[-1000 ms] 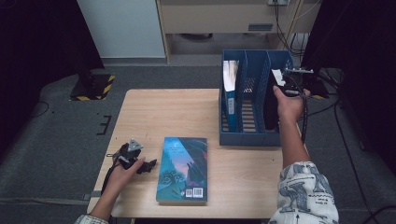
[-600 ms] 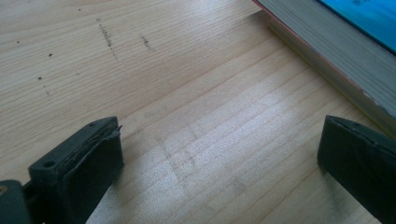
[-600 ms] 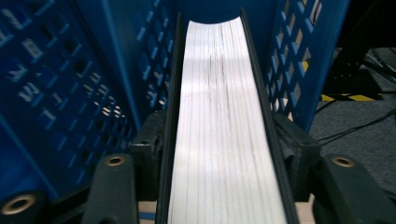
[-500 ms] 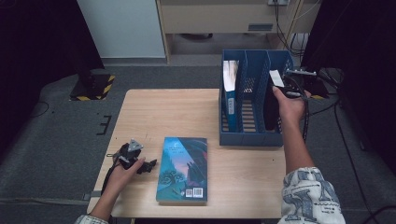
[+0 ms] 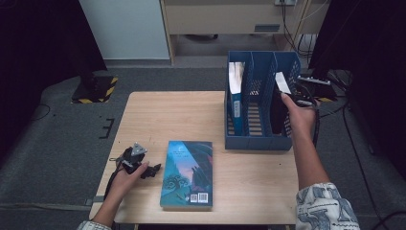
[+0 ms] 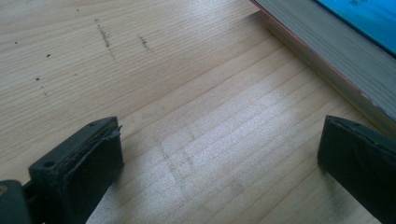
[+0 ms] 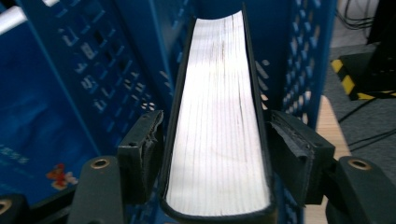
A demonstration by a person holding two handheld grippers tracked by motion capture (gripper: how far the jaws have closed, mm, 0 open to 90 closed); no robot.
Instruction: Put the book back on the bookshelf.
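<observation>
The right gripper (image 7: 215,154) straddles a black-covered book (image 7: 217,116) standing in the right compartment of the blue file rack (image 5: 258,141), its jaws just opening, small gaps showing at both covers. Left of the rack, the left gripper (image 5: 153,170) rests wide open on the table (image 5: 167,115) beside a flat teal book (image 5: 187,172).

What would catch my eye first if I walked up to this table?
Probably the blue plastic file rack at the wooden table's far right, where the right gripper straddles a thick dark-covered book standing in the right-hand slot; its jaws have just been opening. Next, the teal paperback book lying flat near the front edge, with the left gripper, jaws apart, resting beside it.
</observation>
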